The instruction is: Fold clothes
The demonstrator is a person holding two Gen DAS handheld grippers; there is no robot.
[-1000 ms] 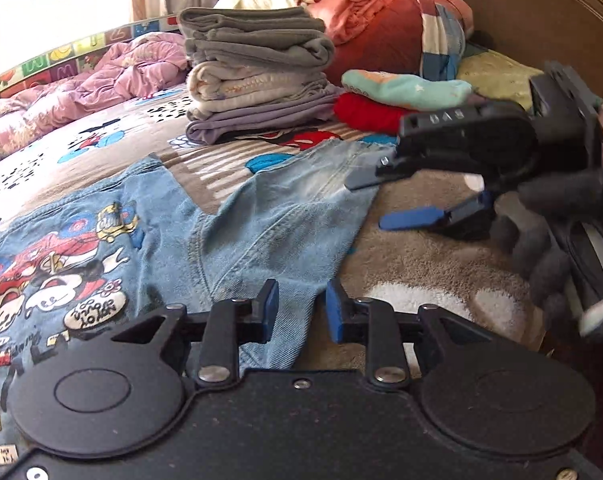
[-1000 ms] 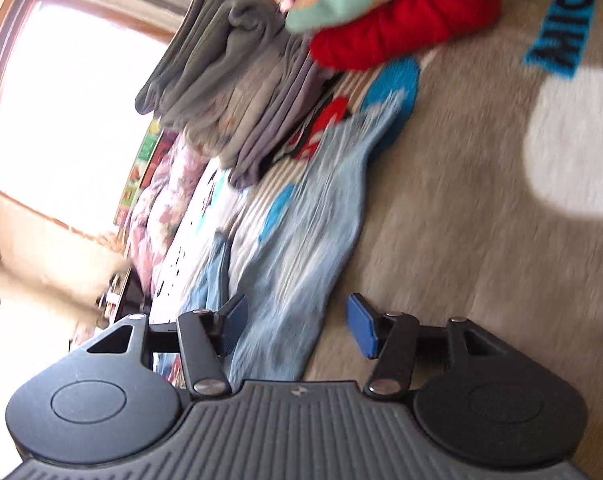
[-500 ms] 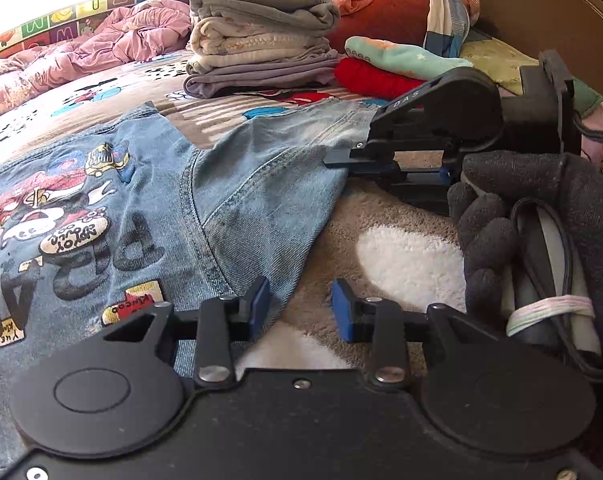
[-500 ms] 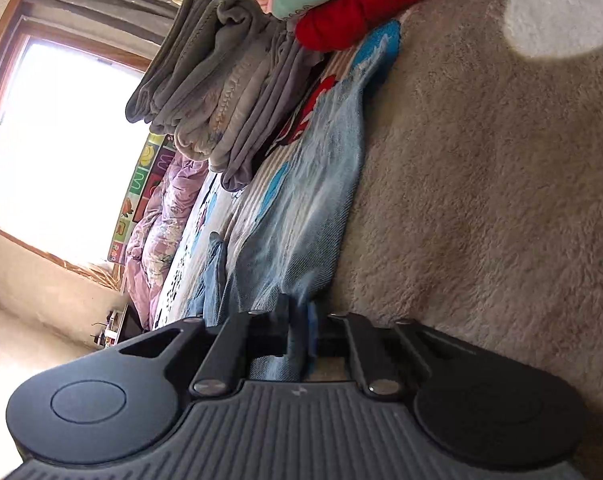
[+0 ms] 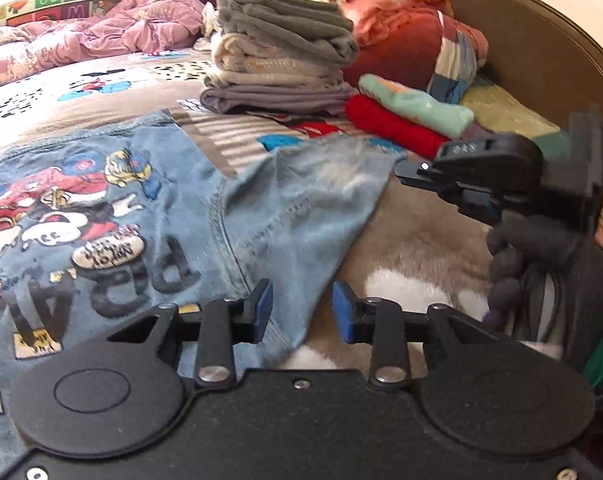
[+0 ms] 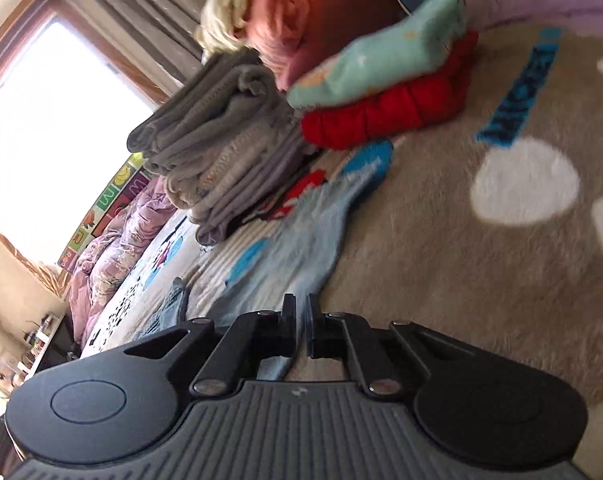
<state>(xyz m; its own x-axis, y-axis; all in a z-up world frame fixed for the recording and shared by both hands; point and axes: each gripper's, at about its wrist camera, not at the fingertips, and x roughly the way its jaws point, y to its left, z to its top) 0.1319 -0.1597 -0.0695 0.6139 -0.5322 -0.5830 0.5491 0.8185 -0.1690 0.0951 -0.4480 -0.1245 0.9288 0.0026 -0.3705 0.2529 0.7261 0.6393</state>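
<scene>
A blue denim jacket [image 5: 113, 208] with cartoon patches lies spread on the bed. Its sleeve [image 5: 301, 200] runs toward the right. In the left wrist view my left gripper [image 5: 301, 314] hovers open over the sleeve's near edge, and its pads touch no cloth. My right gripper [image 5: 401, 172], in a dark-gloved hand [image 5: 517, 252], sits at the sleeve's far end. In the right wrist view the right gripper [image 6: 301, 316] pinches a thin fold of the denim sleeve [image 6: 301, 240]; its jaws are nearly together and easing apart slightly.
A stack of folded grey and cream clothes [image 5: 277, 56] stands behind the jacket. A red garment [image 5: 389, 126] with a teal one [image 5: 413, 102] on top lies to its right. Piled bedding [image 5: 405, 28] meets a dark headboard [image 5: 541, 40]; a pink quilt [image 5: 101, 36] lies far left.
The right gripper went from wide open to closed on the sleeve's edge, then rose a little with it and rolled. The left gripper slid along the sleeve's near edge, still open.
</scene>
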